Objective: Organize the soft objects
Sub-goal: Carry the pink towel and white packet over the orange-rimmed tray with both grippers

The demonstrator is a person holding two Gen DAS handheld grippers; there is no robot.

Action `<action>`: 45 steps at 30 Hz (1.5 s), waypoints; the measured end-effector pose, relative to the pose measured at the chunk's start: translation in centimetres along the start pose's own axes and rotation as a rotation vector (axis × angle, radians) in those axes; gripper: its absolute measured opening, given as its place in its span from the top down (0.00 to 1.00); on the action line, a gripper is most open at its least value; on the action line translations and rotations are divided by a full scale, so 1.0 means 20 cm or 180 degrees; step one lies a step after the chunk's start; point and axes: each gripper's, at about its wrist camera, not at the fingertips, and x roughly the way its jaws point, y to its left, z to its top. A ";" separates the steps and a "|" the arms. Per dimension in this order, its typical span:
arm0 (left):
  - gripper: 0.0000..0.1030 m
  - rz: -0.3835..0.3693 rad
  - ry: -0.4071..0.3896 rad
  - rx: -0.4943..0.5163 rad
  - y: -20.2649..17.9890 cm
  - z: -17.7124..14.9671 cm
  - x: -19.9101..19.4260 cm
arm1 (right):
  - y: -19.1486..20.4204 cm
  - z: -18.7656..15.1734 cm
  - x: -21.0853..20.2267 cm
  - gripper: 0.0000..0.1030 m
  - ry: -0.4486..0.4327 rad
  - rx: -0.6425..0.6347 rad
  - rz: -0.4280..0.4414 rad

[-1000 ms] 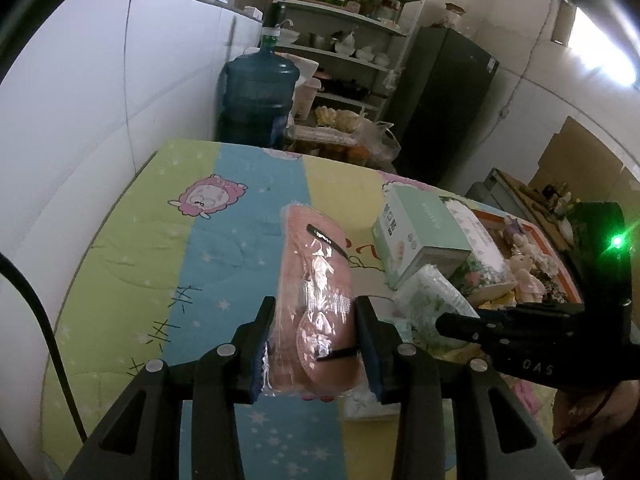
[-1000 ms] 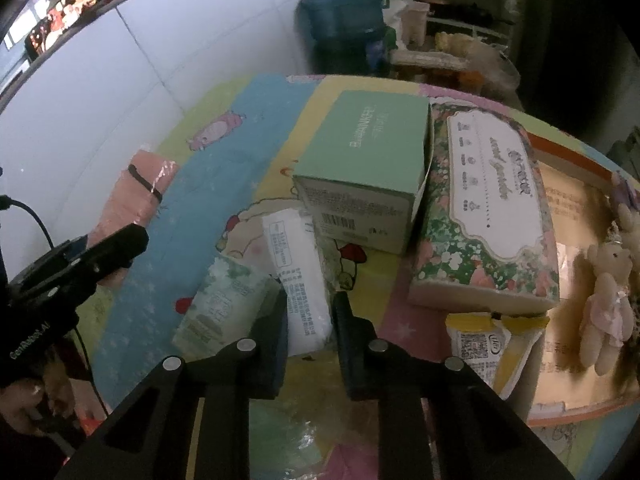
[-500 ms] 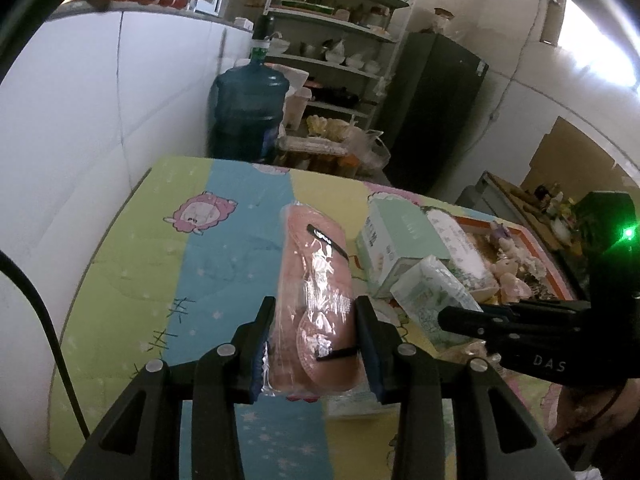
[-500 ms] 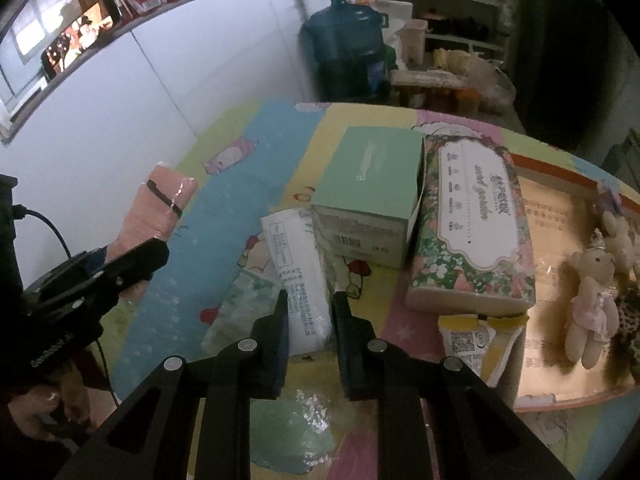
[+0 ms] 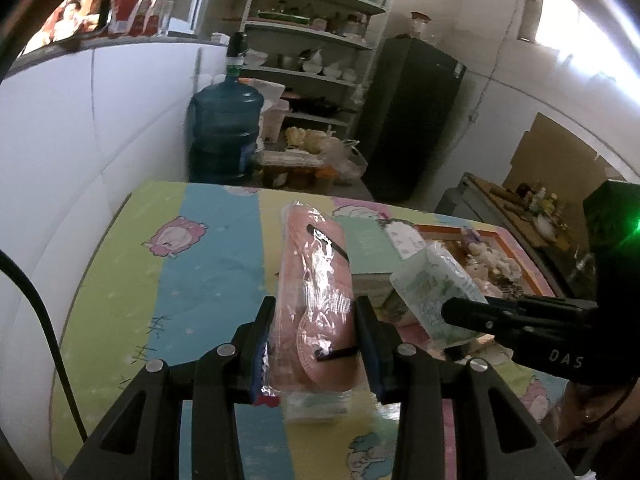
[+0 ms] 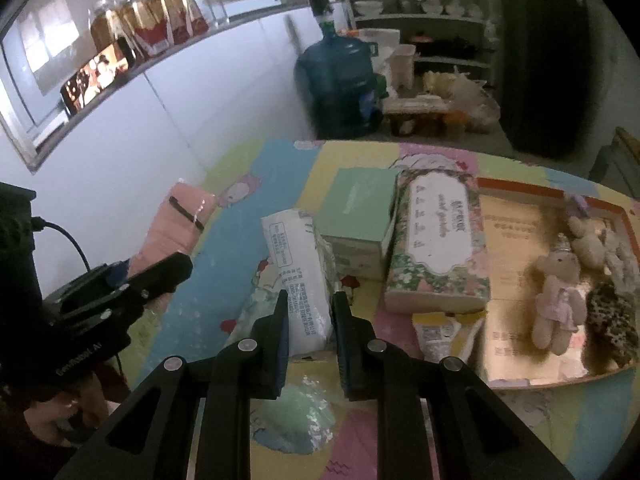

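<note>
My left gripper (image 5: 316, 340) is shut on a pink pack in clear plastic wrap (image 5: 314, 292), held up above the cartoon tablecloth (image 5: 208, 256). The same pink pack (image 6: 176, 224) shows at the left of the right wrist view, with the left gripper (image 6: 160, 276) under it. My right gripper (image 6: 309, 320) is shut on a white tissue pack (image 6: 298, 272), lifted off the cloth. That tissue pack (image 5: 436, 292) appears in the left wrist view, clamped by the right gripper (image 5: 472, 312).
On the cloth stand a mint-green box (image 6: 358, 212) and a floral tissue pack (image 6: 438, 240). An orange-rimmed tray (image 6: 516, 256) at the right holds small plush bears (image 6: 558, 300). A green plastic pack (image 6: 296, 416) lies under the right gripper. A white wall runs along the left; a water jug (image 5: 224, 128) stands beyond.
Both grippers have risen with their packs, and the table looks farther below. The pink pack and the white tissue pack stay clamped as before.
</note>
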 end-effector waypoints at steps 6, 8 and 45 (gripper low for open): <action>0.62 -0.0102 -0.0018 0.0091 -0.10 0.04 -0.01 | -0.06 0.00 -0.13 0.81 -0.0144 0.0104 -0.0036; 0.62 -0.0141 -0.0017 0.0132 -0.14 0.05 -0.01 | -0.09 -0.01 -0.17 0.81 -0.0197 0.0153 -0.0057; 0.62 -0.0758 0.0126 0.0770 -0.93 0.10 0.17 | -0.72 -0.23 -0.68 0.81 -0.0726 0.1010 -0.0486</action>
